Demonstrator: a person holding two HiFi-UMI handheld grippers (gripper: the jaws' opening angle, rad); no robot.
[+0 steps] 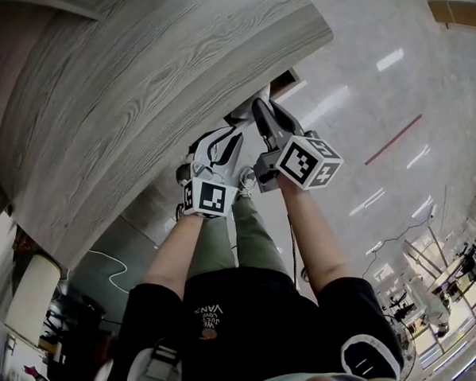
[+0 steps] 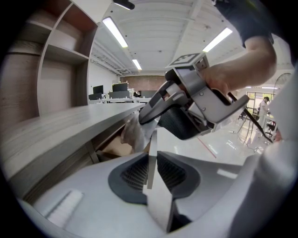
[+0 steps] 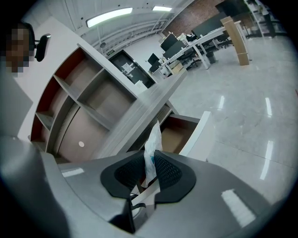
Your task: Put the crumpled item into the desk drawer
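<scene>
Between the pads of the right claw [image 3: 150, 163] sits the wad [image 3: 152, 142], pinched tight near its bottom end. The wad is right by the mouth of the open drawer [image 3: 196, 134], and we think it is not inside yet. The left claw [image 2: 152, 160] is closed on the drawer's thin white front and holds it out from under the desk [image 3: 144, 109].

To do this step well, we should keep the left claw firm so the drawer does not slide. We should push the right claw on until the wad is well over the drawer's brown bottom, tip it down, and only then let go. If we let go too soon, the wad may drop outside.

The wad is white, thin and wrinkly, with a bit of blue on it. It stands up tall out of the pads. It could be paper or a soft wrapper; we cannot tell from here.
</scene>
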